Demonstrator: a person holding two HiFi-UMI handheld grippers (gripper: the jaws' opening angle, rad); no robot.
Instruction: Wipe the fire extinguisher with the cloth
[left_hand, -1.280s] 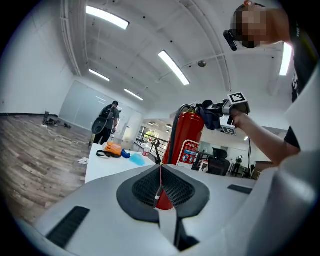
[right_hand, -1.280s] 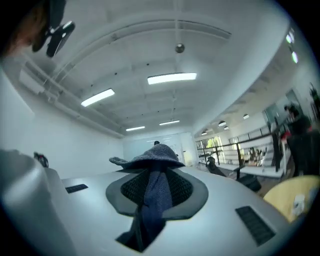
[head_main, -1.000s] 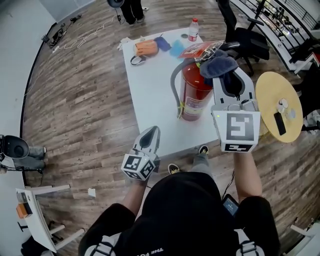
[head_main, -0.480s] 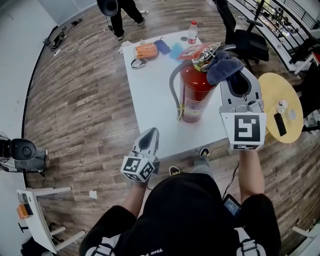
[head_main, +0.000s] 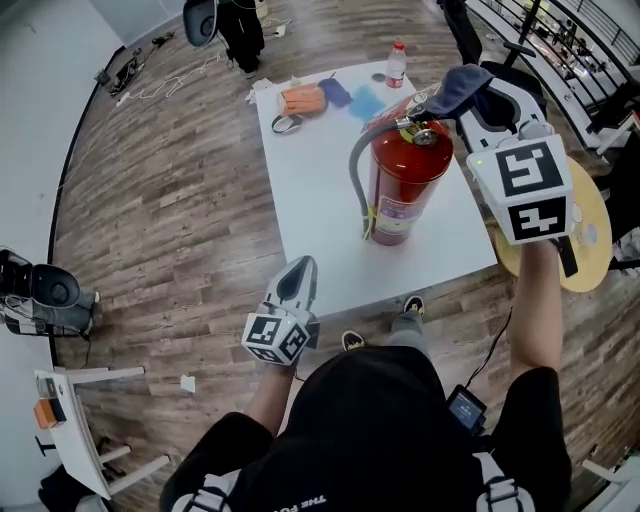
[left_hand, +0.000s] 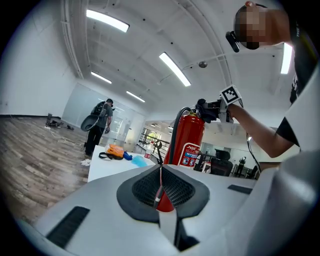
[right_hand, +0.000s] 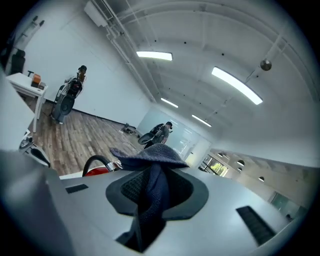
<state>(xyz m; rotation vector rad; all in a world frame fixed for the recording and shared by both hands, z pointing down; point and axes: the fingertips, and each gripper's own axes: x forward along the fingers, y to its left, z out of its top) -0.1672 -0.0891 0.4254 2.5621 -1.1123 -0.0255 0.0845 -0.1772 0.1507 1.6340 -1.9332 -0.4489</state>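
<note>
**A:** Largest element of the plate?

**B:** Wood floor (head_main: 150, 200), then white square surface (head_main: 310, 200) resting on it. Both viewed steeply from above.

**A:** Next in size?

**B:** Red fire extinguisher (head_main: 405, 190), upright on the surface near its right edge. Hose (head_main: 353, 170) arching from the top down the left side.

**A:** And the two tools?

**B:** Right claw (head_main: 482, 85), raised to the level of the extinguisher's top, pinching a dark blue cloth (head_main: 455, 90). Left claw (head_main: 299, 265), held low in front of the surface's near edge, well apart from the extinguisher, pressed together on nothing (the red behind its tips being only the extinguisher's body farther off).

**A:** Position of the cloth, exactly?

**B:** Gripped by its middle, one end bunched beyond the tips, the other trailing back along the jaws. Bunched end just beside the valve head (head_main: 422, 128), apparently against it. Actual contact not resolvable.

**A:** Smallest items?

**B:** Orange bundle (head_main: 300, 100) and bottle (head_main: 396, 62) at the surface's far edge, well apart from both tools.
</note>
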